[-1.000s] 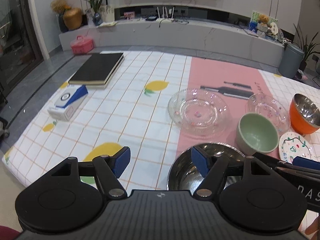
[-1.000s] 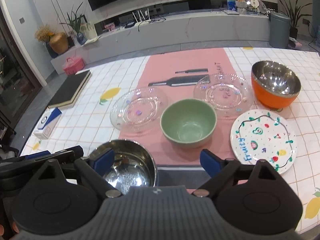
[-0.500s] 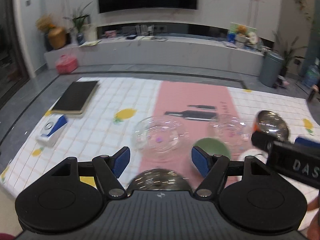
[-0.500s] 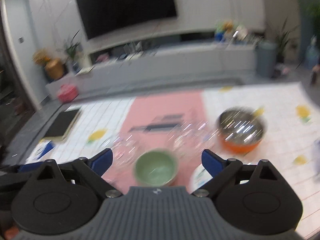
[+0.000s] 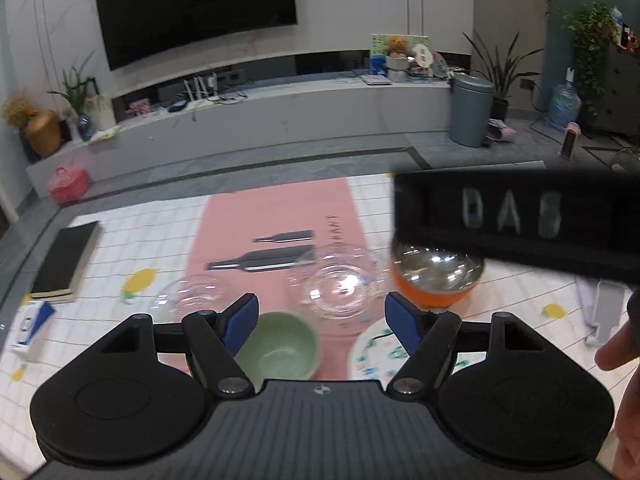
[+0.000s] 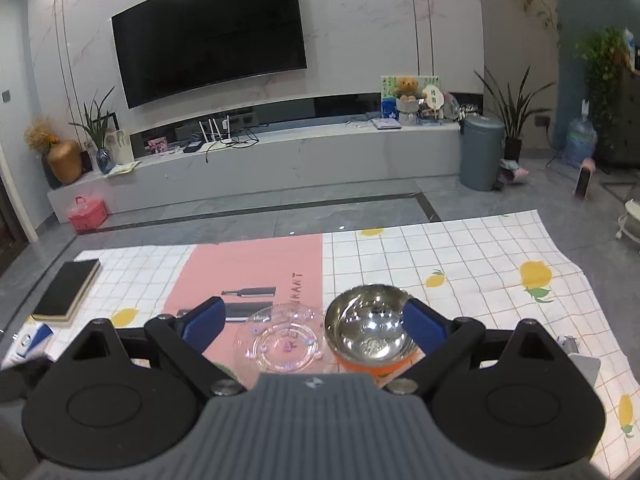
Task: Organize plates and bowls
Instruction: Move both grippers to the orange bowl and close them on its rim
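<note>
Above the checked cloth (image 6: pixel 460 264), both the left gripper (image 5: pixel 322 320) and right gripper (image 6: pixel 316 326) are held spread and empty, nothing yet gathered, so a descent toward the orange bowl (image 6: pixel 370 332) beside the glass plate (image 6: pixel 280 344) is judged to be required next.

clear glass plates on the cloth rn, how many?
2. One glass plate sits on the pink strip beside the orange bowl; the other lies left of it, behind the green bowl. More may be hidden behind the grippers.
</note>
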Motion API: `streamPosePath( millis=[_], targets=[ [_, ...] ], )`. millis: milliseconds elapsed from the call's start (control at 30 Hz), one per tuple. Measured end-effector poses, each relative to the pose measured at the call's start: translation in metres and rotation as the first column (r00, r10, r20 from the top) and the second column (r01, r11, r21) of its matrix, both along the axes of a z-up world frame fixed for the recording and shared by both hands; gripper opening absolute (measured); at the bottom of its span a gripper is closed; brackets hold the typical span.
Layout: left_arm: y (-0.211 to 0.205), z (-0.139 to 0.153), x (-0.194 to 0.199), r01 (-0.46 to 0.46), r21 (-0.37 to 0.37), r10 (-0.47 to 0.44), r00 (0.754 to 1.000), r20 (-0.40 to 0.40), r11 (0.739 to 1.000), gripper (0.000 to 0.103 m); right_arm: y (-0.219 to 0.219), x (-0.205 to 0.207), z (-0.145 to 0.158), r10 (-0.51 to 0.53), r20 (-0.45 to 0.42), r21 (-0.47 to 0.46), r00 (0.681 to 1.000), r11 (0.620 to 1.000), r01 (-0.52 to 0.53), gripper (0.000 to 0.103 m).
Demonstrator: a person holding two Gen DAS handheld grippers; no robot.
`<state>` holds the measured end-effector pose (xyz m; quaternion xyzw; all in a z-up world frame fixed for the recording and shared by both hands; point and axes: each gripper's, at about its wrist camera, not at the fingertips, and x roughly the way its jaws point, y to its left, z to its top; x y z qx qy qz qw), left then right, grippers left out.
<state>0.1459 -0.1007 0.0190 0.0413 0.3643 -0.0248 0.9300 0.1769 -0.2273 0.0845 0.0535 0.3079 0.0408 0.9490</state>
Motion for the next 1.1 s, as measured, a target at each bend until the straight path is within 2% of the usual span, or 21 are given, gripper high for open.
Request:
streamPosePath(
  millis=[133,300,400,500,567,700,800,933,1000,1100],
  targets=[
    [-0.009,-0.004,0.022,-0.015,-0.044,0.014,1.0,-0.022,0.999,0.085,-0.013,0.022,-0.001,-0.003,-0.022,-0.026,1.0,1.0,0.003,0.094],
    [-0.009,-0.008,0.047,-0.07,-0.119,0.067,0.997,-0.03,0.99,0.085,-0.033,0.047,-0.031,-0.026,-0.062,-0.007,0.998,1.0,0.026,0.094],
    [-0.017,-0.018,0.064,-0.034,-0.077,0.03,0.998,-0.054,0.996,0.084,-0.052,0.058,-0.053,-0.073,-0.076,0.071,0.994,0.994,0.078,0.094],
    [-0.031,-0.032,0.074,0.0,-0.009,0.0,1.0,-0.029,1.0,0.084,-0.062,0.06,-0.071,-0.138,-0.053,0.057,0.989,0.988,0.141,0.094],
    [-0.039,-0.044,0.081,-0.027,0.003,0.027,0.999,-0.027,1.0,0.084,-0.07,0.068,-0.081,-0.159,-0.053,0.051,0.986,0.986,0.162,0.094],
    [-0.04,-0.071,0.105,-0.074,-0.086,0.065,0.993,-0.104,0.994,0.084,-0.089,0.081,-0.099,-0.214,-0.066,0.091,0.975,0.971,0.219,0.094],
    [-0.034,-0.087,0.121,-0.117,-0.158,0.094,0.984,-0.151,0.98,0.084,-0.096,0.092,-0.114,-0.219,-0.11,0.095,0.969,0.969,0.23,0.094],
    [-0.034,-0.099,0.132,-0.115,-0.161,0.089,0.983,-0.159,0.98,0.084,-0.101,0.098,-0.133,-0.235,-0.175,0.122,0.956,0.958,0.258,0.094],
    [-0.029,-0.105,0.13,-0.122,-0.196,0.095,0.985,-0.142,0.973,0.084,-0.101,0.1,-0.143,-0.259,-0.201,0.102,0.945,0.954,0.284,0.094],
    [-0.023,-0.118,0.132,-0.178,-0.263,0.133,0.975,-0.18,0.948,0.084,-0.098,0.1,-0.154,-0.27,-0.207,0.085,0.94,0.953,0.292,0.094]
  ],
)
